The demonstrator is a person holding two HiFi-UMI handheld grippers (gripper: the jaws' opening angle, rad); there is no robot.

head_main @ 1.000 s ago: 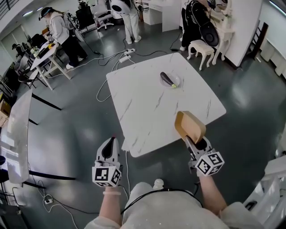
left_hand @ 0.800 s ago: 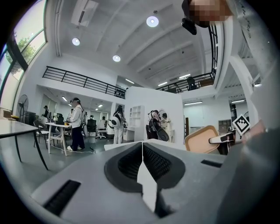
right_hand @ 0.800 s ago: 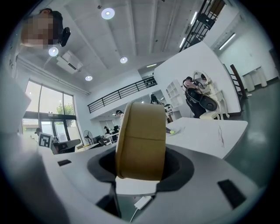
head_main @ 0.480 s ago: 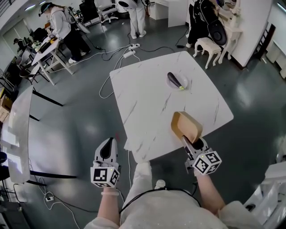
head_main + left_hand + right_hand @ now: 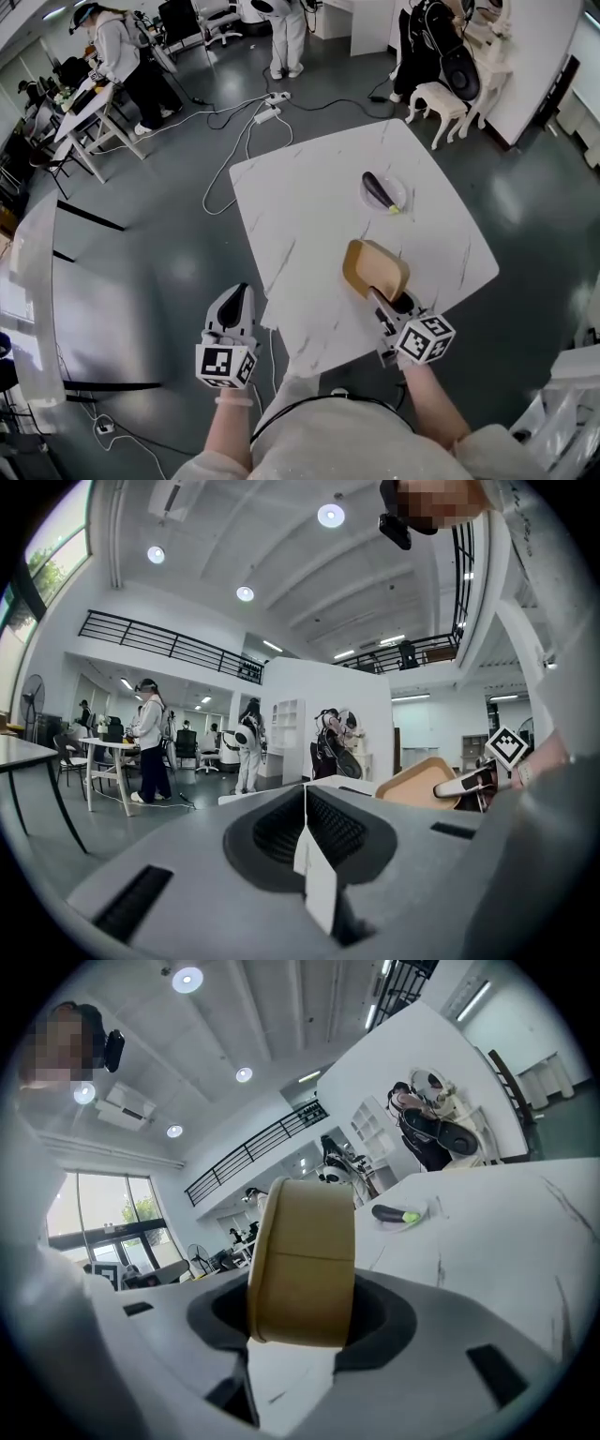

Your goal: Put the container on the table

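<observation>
My right gripper [image 5: 378,302] is shut on a tan, shallow container [image 5: 375,267], gripping its near rim. It holds the container tilted above the near part of the white marble table [image 5: 309,202]. In the right gripper view the container [image 5: 302,1260] stands on edge between the jaws, with the table [image 5: 506,1232] beyond it. My left gripper [image 5: 236,302] hovers over the floor left of the table's near corner, shut with nothing in it. In the left gripper view its jaws [image 5: 305,803] meet at a seam, and the container [image 5: 427,782] shows at the right.
An aubergine [image 5: 378,189] lies on a small white plate [image 5: 394,197] at the table's far right. Cables [image 5: 239,141] trail over the grey floor behind the table. A white stool [image 5: 441,103], several people and desks [image 5: 80,112] stand farther back.
Both hands have moved forward toward the table. The container, still gripped, has gone from the table's near right edge to above its surface and leans more to the left.
</observation>
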